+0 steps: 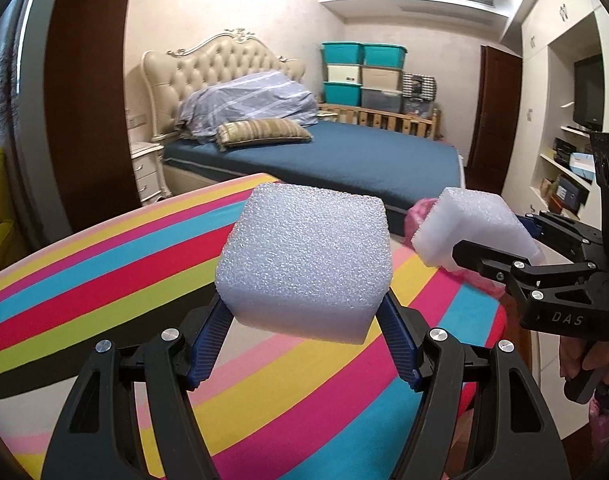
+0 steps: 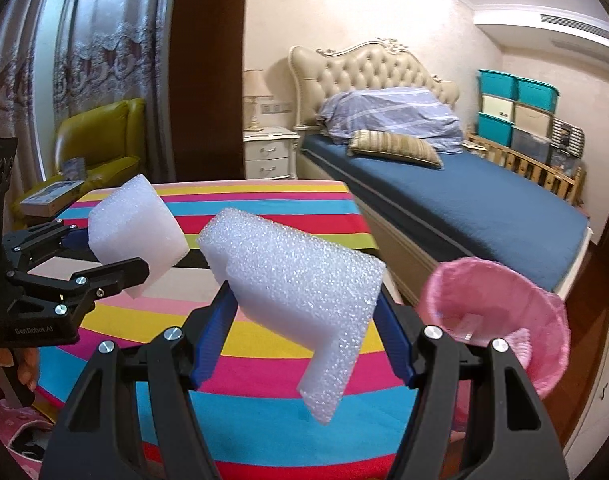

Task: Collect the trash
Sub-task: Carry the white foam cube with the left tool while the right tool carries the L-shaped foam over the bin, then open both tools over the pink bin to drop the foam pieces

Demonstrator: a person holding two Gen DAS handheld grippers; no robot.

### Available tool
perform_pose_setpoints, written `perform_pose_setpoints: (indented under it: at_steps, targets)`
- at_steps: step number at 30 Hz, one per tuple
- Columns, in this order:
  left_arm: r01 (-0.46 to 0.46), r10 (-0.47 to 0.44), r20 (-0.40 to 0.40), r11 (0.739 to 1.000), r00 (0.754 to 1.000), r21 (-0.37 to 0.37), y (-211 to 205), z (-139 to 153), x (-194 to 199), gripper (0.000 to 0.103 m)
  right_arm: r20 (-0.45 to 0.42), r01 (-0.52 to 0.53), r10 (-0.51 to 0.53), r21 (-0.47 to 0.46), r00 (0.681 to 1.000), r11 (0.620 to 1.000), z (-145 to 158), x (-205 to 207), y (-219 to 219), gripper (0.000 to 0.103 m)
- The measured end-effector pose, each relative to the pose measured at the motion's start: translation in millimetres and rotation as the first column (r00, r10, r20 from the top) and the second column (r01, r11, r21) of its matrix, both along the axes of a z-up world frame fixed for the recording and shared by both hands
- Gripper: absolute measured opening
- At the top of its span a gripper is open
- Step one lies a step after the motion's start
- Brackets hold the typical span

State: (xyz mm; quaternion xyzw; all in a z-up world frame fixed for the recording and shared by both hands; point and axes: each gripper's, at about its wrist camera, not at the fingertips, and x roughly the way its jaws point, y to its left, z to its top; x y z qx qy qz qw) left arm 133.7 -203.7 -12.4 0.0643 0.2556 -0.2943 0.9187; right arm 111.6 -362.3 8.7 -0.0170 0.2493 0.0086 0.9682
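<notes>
- Left wrist view: the left hand-held gripper [image 1: 304,312] holds a white foam block [image 1: 304,256] between its blue pads, in the centre of the frame, above the striped table [image 1: 104,264].
- This block is nearly a cube, so it has no clear long axis; one broad face looks toward the camera.
- At the right of the same frame, the right hand-held gripper [image 1: 500,246] clamps an L-shaped foam piece [image 1: 468,224].
- Right wrist view: that L-shaped foam piece [image 2: 296,276] sits in the centre between the pads, and its long axis runs from upper left to lower right, with a short leg hanging down.
- A pink-lined bin [image 2: 500,312] stands at the lower right, beside the table [image 2: 264,404] and near the bed [image 2: 464,196].
</notes>
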Motion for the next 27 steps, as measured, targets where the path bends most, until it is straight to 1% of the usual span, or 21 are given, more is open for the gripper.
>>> perform_pose_setpoints:
  at_steps: [10,13,16,20,24,27]
  targets:
    - [0.117,-0.116,0.011,0.993,0.993,-0.008,-62.4,6.4,-1.5,0.066,0.014,0.119,-0.119,0.002,0.993,0.993,-1.6,-14.8,-63.3,0.066]
    - [0.158,-0.158,-0.003,0.987,0.987,-0.015,-85.4,5.7,-0.3,0.066,0.017,0.163,-0.163,0.005,0.986,0.987,-2.9,-22.0,-88.8,0.066]
    - [0.203,-0.203,-0.014,0.979,0.979,-0.018,-111.4,3.8,-0.1,0.066,0.014,0.206,-0.206,0.017,0.978,0.978,-4.1,-25.7,-112.5,0.066]
    - [0.253,-0.253,-0.009,0.967,0.967,-0.012,-141.0,4.1,-0.6,0.066,0.014,0.262,-0.263,0.039,0.965,0.964,-6.3,-31.5,-151.3,0.066]
    - [0.306,-0.306,-0.003,0.952,0.952,-0.005,-176.6,5.8,-1.4,0.066,0.02,0.292,-0.294,0.059,0.956,0.955,-7.1,-33.7,-180.2,0.066]
    - [0.335,-0.335,-0.007,0.942,0.942,-0.007,-202.2,7.5,3.2,0.066,0.008,0.318,-0.319,0.061,0.948,0.946,-10.5,-35.5,-201.2,0.066]
